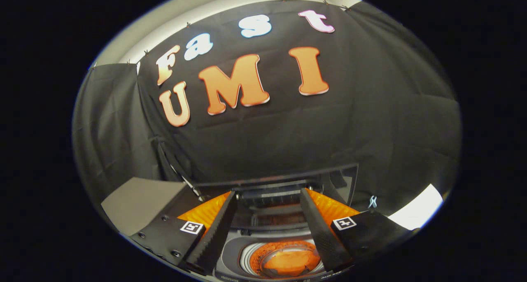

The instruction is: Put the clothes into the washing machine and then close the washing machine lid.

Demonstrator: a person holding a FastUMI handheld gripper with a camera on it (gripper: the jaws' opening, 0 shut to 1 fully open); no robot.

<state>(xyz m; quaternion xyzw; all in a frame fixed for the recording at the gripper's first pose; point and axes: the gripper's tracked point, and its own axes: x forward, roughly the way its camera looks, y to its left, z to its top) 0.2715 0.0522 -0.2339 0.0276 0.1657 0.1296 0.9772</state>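
A small top-loading washing machine (231, 255) sits below and between my fingers. Its round drum (252, 255) is uncovered, and an orange cloth (290, 263) lies inside. The dark see-through lid (338, 179) stands raised at the back of the machine, just beyond my fingertips. My gripper (269, 192) is open, hovering over the tub with nothing between its fingers, which point toward the raised lid.
The black cloth wall rises close behind the machine. A grey panel (140, 199) lies to the left of the left finger. A white surface (416, 212) and a small clip (372, 201) are to the right of the right finger.
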